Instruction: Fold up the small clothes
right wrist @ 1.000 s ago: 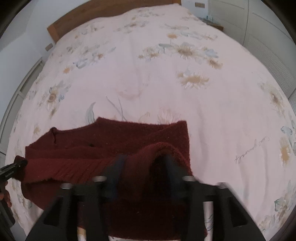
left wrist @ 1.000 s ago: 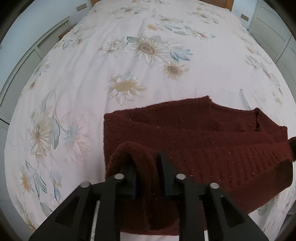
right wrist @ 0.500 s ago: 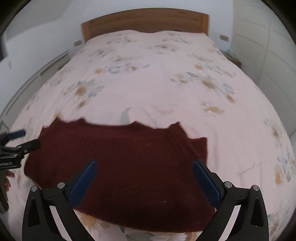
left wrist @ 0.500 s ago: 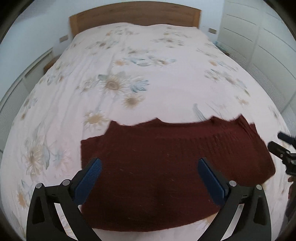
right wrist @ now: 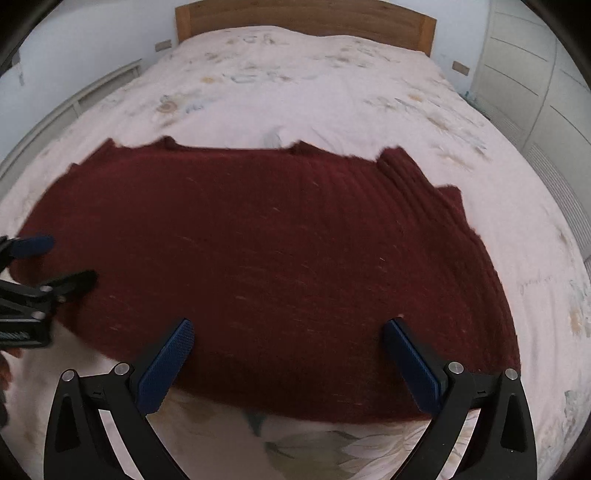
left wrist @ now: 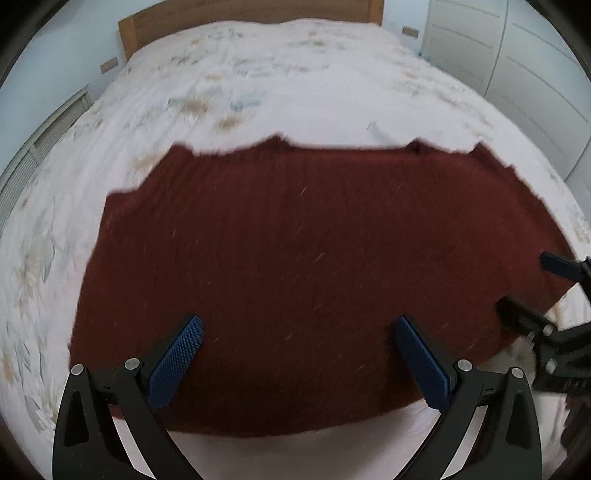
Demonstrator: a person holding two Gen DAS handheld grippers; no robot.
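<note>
Both grippers are spread wide with nothing between the pads – left gripper and right gripper hover over the near edge of the dark red knit sweater. It's lying flat across the near part of the floral bedspread, with the wooden headboard way at the far end.

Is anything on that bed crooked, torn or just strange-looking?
Nothing is torn or spilled. The dark red sweater lies spread on the flowered bedspread, but its far edge is jagged, and at the right a ribbed layer sits askew with another corner poking out beyond it. Both hand-held grippers, left and right, are open and hold nothing.
</note>
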